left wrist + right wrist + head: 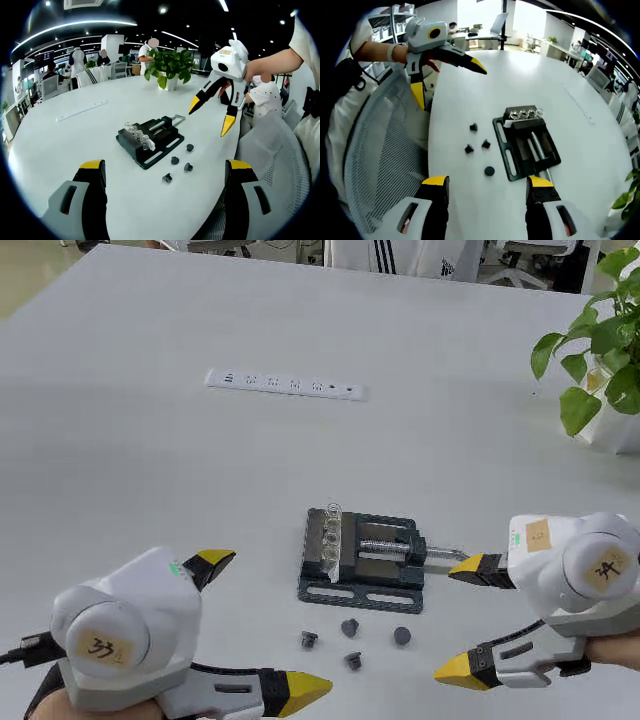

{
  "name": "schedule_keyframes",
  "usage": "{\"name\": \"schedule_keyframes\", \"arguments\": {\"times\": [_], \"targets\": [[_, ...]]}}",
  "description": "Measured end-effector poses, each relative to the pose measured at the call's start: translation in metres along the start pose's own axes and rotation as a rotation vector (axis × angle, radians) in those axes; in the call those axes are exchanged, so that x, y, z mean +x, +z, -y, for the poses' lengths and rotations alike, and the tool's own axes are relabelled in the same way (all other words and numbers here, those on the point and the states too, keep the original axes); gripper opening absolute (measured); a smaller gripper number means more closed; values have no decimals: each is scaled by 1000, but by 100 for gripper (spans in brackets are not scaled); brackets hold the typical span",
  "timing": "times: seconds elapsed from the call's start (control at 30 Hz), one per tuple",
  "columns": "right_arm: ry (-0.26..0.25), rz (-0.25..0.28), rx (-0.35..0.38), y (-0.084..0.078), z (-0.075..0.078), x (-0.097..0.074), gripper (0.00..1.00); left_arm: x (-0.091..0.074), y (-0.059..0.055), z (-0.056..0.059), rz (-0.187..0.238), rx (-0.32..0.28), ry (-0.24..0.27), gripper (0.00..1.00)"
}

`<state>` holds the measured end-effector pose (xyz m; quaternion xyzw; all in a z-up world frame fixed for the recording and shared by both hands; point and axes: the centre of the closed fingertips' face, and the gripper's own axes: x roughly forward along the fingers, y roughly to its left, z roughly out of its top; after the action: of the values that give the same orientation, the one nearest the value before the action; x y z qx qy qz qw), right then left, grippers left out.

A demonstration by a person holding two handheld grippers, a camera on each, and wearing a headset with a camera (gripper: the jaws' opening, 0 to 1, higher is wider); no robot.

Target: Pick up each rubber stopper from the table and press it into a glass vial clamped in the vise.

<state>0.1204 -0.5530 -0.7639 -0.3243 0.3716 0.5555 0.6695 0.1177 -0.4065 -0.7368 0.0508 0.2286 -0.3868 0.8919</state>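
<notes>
Past the black metal vise [365, 565], a white power strip [285, 384] lies far left and a leafy potted plant [600, 340] far right on the white tabletop [150, 460]. Four dark rubber stoppers [349, 626] lie just near the vise, which clamps clear glass vials [332, 532]. My left gripper [272, 621] and right gripper [450, 623] hover either side, jaws wide apart, empty. My right gripper view takes in a grey mesh chair [380, 150].

A long white power strip [285, 385] lies flat at the far side, a little left of centre, its row of sockets facing up. At the far right stands a leafy green plant [600, 340] in a white pot [618, 428], well apart from the strip. Beyond the far edge, a white garment with black stripes [400, 255] hangs over a chair back. At the near side is a grey mesh chair [280, 160]. In the left gripper view, people [148, 52] stand in the office far behind the plant, under curved ceiling light strips [75, 25].
</notes>
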Motion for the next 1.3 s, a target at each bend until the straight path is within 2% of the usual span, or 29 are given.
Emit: {"name": "schedule_keyframes", "arguments": {"times": [0.13,0.2,0.37,0.47,0.73,1.07,1.3], "targets": [[51,-61,-67,-2,-1,11,51,3,2,8,1,13,-11,99],[94,-116,-89,-10,-2,17,46,3,5,8,7,11,-5,99],[115,-165,-114,-19,4,30,39,5,7,12,18,-4,-6,99],[135,-173,-123,-18,5,34,34,5,8,16,19,-3,-8,99],[174,-198,-174,-13,1,44,22,3,7,14,28,-18,8,98],[192,-238,-226,-11,-1,56,14,-1,9,12,52,-36,28,98],[201,-256,-246,-10,-1,56,11,-3,10,11,62,-46,33,98]]}}
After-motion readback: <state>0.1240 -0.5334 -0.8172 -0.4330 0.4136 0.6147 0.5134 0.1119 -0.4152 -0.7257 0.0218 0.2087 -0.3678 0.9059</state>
